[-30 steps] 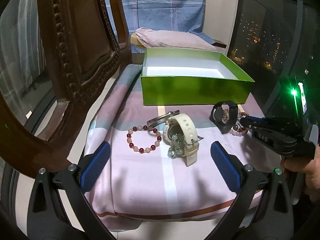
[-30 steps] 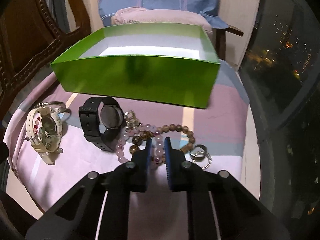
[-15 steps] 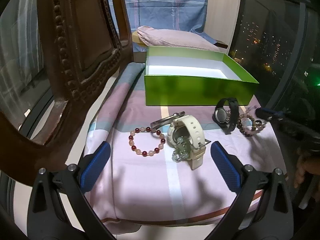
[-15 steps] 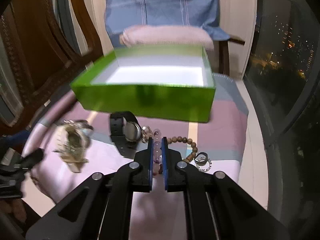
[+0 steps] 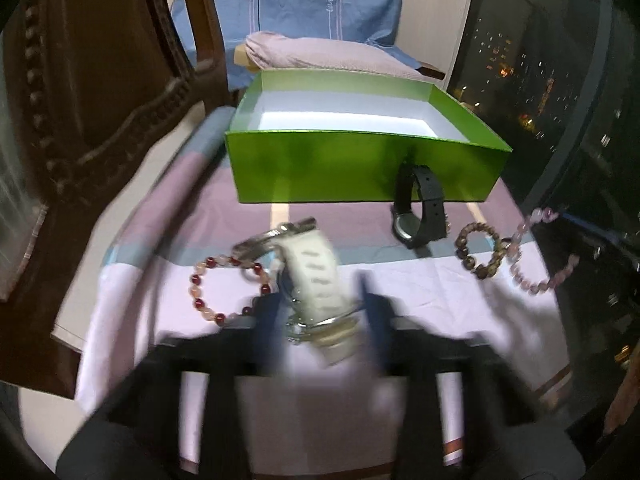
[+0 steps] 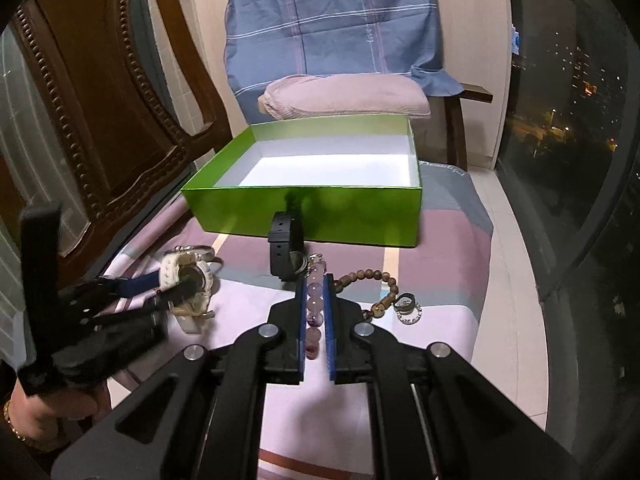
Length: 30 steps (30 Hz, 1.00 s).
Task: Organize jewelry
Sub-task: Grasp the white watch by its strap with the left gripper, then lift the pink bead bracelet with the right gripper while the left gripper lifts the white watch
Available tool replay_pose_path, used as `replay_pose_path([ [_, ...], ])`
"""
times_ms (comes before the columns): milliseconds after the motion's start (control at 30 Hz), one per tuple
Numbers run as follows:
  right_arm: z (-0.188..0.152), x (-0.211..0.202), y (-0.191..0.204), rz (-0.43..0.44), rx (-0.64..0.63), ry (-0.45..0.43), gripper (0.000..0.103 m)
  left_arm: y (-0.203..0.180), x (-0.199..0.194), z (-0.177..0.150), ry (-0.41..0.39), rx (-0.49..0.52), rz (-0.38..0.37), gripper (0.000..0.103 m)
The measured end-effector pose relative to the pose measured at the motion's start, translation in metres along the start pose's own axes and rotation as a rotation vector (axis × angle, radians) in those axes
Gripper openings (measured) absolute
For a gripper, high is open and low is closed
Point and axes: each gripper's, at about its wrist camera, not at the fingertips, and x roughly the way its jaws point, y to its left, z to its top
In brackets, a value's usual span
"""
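Observation:
My right gripper (image 6: pixel 313 280) is shut on a pale purple bead bracelet (image 6: pixel 314 300) and holds it lifted above the cloth; in the left wrist view the bracelet (image 5: pixel 532 256) hangs at the right. My left gripper (image 5: pixel 320 300) is blurred, its blue pads on either side of the white watch (image 5: pixel 316 280), which also shows in the right wrist view (image 6: pixel 186 280). An open green box (image 6: pixel 308 208) with a white inside stands behind. A black watch (image 5: pixel 420 216), a brown bead bracelet (image 5: pixel 480 252) and a red bead bracelet (image 5: pixel 224 292) lie on the cloth.
Two rings (image 6: pixel 408 308) lie by the brown bracelet (image 6: pixel 372 284). A carved wooden chair back (image 6: pixel 100 112) stands at the left. A pink cushion (image 6: pixel 344 96) and blue cloth (image 6: pixel 336 20) are behind the box. A dark window (image 6: pixel 568 120) is at the right.
My right gripper has lifted the purple bracelet off the cloth. My left gripper has moved forward and closed in around the white watch.

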Motion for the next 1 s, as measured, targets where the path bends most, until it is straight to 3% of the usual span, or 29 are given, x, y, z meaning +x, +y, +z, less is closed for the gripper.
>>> replay_pose_path([
  [100, -0.001, -0.005, 0.001, 0.001, -0.004, -0.004, 0.008, 0.001, -0.010, 0.003, -0.031, 0.004, -0.051, 0.024],
  [267, 0.001, -0.021, 0.000, 0.008, 0.003, -0.035, 0.008, -0.003, -0.057, 0.006, -0.172, 0.071, -0.087, 0.024],
  [433, 0.000, -0.033, 0.002, 0.025, 0.014, -0.064, 0.008, 0.013, -0.089, 0.011, -0.256, 0.025, -0.155, 0.024],
  [767, -0.002, -0.033, 0.006, 0.038, 0.009, -0.056, 0.008, 0.019, -0.099, 0.019, -0.290, 0.016, -0.188, 0.024],
  [1000, -0.003, -0.032, 0.005, 0.039, 0.013, -0.057, 0.008, 0.010, -0.106, 0.015, -0.330, 0.078, -0.142, 0.024],
])
